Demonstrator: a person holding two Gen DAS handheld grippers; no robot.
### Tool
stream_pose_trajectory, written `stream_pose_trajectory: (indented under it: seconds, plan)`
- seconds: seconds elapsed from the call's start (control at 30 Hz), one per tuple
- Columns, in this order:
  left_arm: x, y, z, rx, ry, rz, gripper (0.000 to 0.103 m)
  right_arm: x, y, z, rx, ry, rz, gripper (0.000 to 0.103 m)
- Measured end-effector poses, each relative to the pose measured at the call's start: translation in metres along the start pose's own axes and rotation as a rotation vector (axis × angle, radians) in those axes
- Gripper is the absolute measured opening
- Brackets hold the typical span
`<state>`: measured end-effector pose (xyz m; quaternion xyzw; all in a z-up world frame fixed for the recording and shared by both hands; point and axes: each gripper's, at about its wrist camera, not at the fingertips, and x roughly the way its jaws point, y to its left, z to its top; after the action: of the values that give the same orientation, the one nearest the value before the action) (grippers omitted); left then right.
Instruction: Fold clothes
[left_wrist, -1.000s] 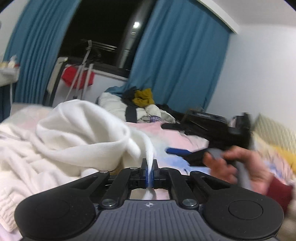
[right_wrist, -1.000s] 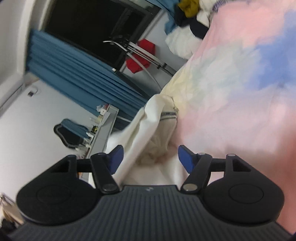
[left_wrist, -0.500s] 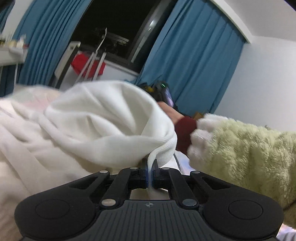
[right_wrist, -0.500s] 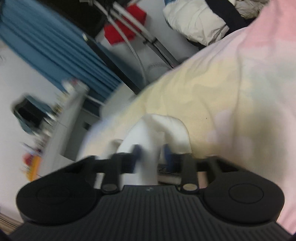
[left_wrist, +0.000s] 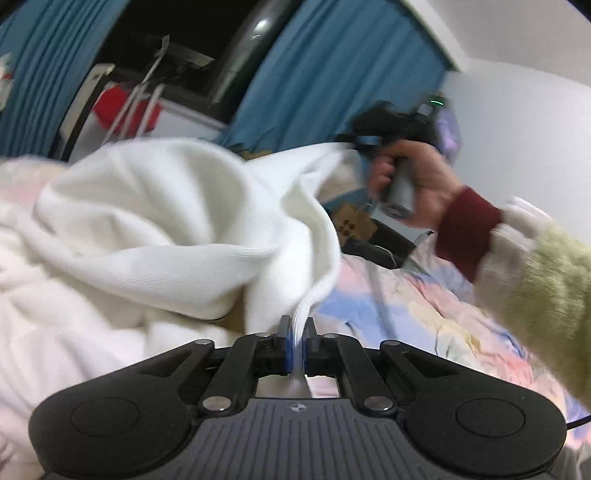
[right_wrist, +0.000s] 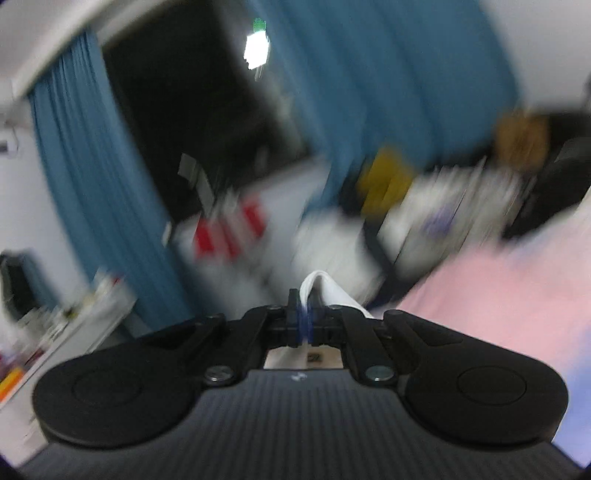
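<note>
A: Item: white garment (left_wrist: 166, 221). Location?

B: It is bunched and raised over the pastel bedspread (left_wrist: 417, 306). One ribbed edge is pinched in the left gripper (left_wrist: 295, 347), whose jaws are pressed together on the cloth. Another edge is drawn out to the right gripper (left_wrist: 364, 142), seen from the left wrist view in the person's right hand (left_wrist: 410, 184).

A: Right gripper, condition?

B: Jaws are brought together on a white fold (right_wrist: 319, 286), as shown in its own view, though that view is smeared by motion.

A: Step in hand?

B: It is judged that the garment is being held at two points and stretched between them, so that it can be spread or shaken flat. No fold line is seen; whether any fold is already made elsewhere in the cloth cannot be told, since much of it is heaped.

A: What is called for next?

B: Both grips are to be kept firm and the cloth pulled taut and level, then lowered flat onto the bedspread. Slack in the heaped part is to be watched, since wrinkles may be trapped under it.

A: Other entries?

B: Blue curtains (left_wrist: 325, 74), dark window (left_wrist: 177, 44), clothes pile (right_wrist: 424, 206) at the far end.
</note>
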<state>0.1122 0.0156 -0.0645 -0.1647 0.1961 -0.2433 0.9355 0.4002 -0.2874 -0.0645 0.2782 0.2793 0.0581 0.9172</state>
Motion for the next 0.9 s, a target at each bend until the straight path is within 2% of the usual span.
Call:
stream_pose_trajectory:
  seconds: [0.07, 0.17, 0.27, 0.37, 0.4, 0.47, 0.53, 0.6, 0.73, 0.9]
  plan:
    - [-0.002, -0.004, -0.001, 0.009, 0.002, -0.044, 0.020, -0.030, -0.040, -0.006, 0.056, -0.029, -0.068, 0.005]
    - [-0.003, -0.005, -0.007, 0.005, 0.034, -0.082, 0.031, -0.075, -0.100, -0.014, 0.140, -0.074, -0.169, 0.005]
    - [-0.004, -0.011, -0.015, -0.008, 0.084, -0.068, 0.038, -0.120, -0.159, -0.022, 0.223, -0.118, -0.270, 0.006]
    - [-0.009, -0.002, -0.023, -0.099, 0.118, -0.029, 0.047, -0.166, -0.219, -0.031, 0.307, -0.162, -0.372, 0.006]
    - [-0.011, 0.004, -0.024, -0.149, 0.126, -0.005, 0.049, -0.180, -0.239, -0.034, 0.336, -0.174, -0.405, 0.006]
    - [-0.017, 0.022, -0.023, -0.273, 0.137, 0.058, 0.056, -0.175, -0.264, -0.047, 0.419, -0.074, -0.442, 0.006]
    - [-0.027, 0.040, -0.024, -0.397, 0.138, 0.119, 0.058, -0.179, -0.278, -0.050, 0.486, -0.069, -0.423, 0.006]
    - [-0.041, 0.060, -0.022, -0.500, 0.111, 0.195, 0.066, -0.179, -0.274, -0.047, 0.479, -0.096, -0.426, 0.006]
    - [-0.077, 0.094, -0.010, -0.598, 0.067, 0.381, 0.068, -0.178, -0.256, -0.043, 0.425, -0.144, -0.446, 0.006]
    - [-0.105, 0.123, -0.013, -0.676, 0.048, 0.564, 0.070, -0.179, -0.248, -0.036, 0.372, -0.227, -0.466, 0.006]
